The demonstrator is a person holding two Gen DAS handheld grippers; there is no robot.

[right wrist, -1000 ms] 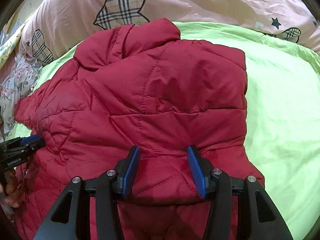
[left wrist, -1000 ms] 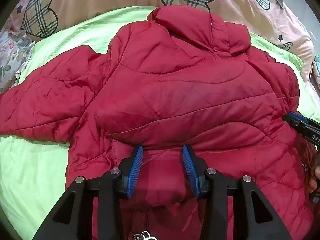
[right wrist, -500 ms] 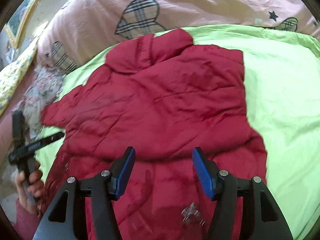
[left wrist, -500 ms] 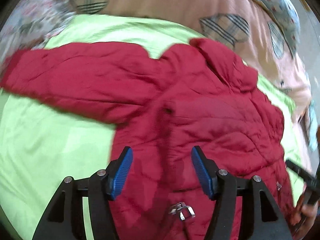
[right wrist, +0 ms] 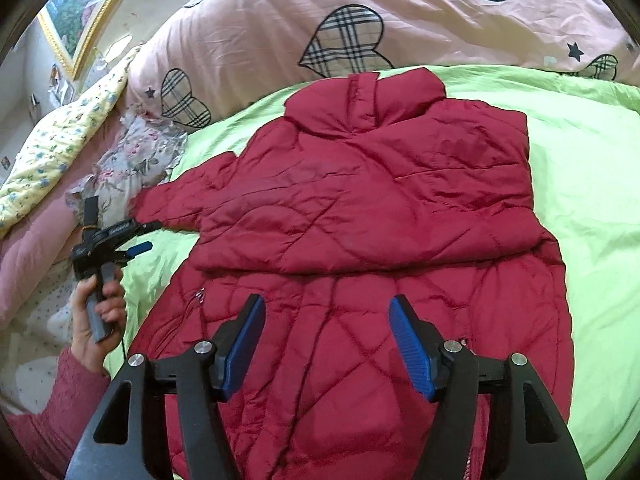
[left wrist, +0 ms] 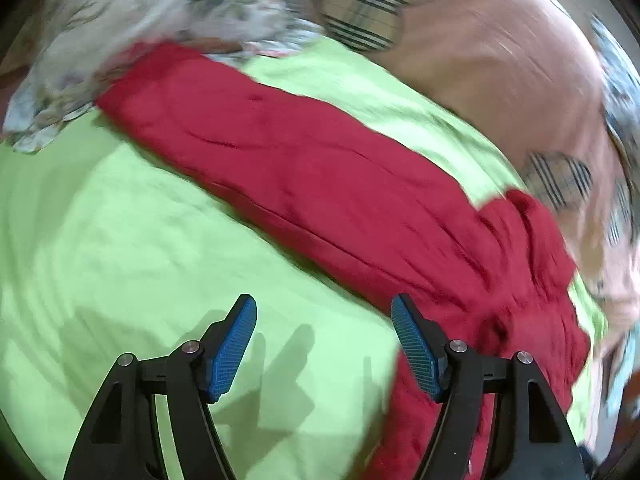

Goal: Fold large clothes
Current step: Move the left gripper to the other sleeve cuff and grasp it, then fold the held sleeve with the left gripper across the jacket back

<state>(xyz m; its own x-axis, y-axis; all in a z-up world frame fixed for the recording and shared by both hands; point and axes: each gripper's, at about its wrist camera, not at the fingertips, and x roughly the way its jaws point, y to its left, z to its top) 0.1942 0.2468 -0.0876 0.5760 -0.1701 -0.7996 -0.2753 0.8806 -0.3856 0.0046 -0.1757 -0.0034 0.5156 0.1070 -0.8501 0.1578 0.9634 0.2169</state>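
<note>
A red quilted jacket lies back up on the green sheet, collar at the far side. Its right side is folded in over the body and its left sleeve stretches out to the left. My right gripper is open and empty above the jacket's lower part. My left gripper is open and empty over the green sheet, in front of the outstretched sleeve; it also shows in the right wrist view near the sleeve's cuff. The left wrist view is blurred.
A pink quilt with plaid hearts lies behind the jacket. A floral cloth lies by the sleeve's end, with a yellow floral pillow and a framed picture at the far left.
Both grippers opened wider and drew back off the jacket. My left gripper swung left from the jacket's body toward the outstretched sleeve. The right side now lies folded over the back.
</note>
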